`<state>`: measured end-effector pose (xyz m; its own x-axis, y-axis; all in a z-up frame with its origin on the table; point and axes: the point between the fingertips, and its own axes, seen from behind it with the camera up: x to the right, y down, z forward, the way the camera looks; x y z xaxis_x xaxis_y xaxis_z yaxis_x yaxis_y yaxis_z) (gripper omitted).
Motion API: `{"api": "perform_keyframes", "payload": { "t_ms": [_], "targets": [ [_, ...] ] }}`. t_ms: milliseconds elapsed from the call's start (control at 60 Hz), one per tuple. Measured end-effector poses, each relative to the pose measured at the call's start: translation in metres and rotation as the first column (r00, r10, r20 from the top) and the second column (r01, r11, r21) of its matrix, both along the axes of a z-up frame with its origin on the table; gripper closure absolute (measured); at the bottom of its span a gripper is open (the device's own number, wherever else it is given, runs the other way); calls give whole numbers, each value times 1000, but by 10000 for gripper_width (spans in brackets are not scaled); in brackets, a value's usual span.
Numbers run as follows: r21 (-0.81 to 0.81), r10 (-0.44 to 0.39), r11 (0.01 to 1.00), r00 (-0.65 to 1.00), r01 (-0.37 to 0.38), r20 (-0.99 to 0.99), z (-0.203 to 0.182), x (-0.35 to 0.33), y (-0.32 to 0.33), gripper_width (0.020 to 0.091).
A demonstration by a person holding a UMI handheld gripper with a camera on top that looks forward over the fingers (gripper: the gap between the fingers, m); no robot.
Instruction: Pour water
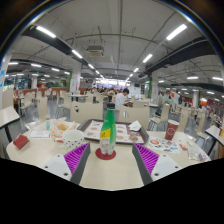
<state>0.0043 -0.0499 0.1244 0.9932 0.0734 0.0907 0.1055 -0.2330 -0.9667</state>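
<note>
A clear bottle (107, 135) with a green-yellow label stands upright on a red round coaster (105, 154) on the beige table (110, 172). My gripper (111, 159) is open, its purple pads (75, 157) wide apart on either side. The bottle stands just ahead of the fingertips, centred between them, with a clear gap at each side. I see no cup or glass that I can tell apart from the clutter.
Behind the bottle lie trays, papers and small boxes (92, 130) across the table's far side. A red block (22, 141) sits at the far left, a red-and-white carton (171, 129) at the right. People (119, 103) stand in the hall beyond.
</note>
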Motion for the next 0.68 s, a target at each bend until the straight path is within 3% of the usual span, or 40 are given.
{"api": "perform_keyframes", "payload": {
  "t_ms": [267, 467, 683],
  "targets": [
    [7, -48, 999, 999, 48, -1, 13, 15, -133, 253],
    [36, 18, 999, 999, -19, 33, 14, -3, -191, 256],
    [48, 75, 996, 996, -73, -42, 13, -16, -209, 252]
  ]
}}
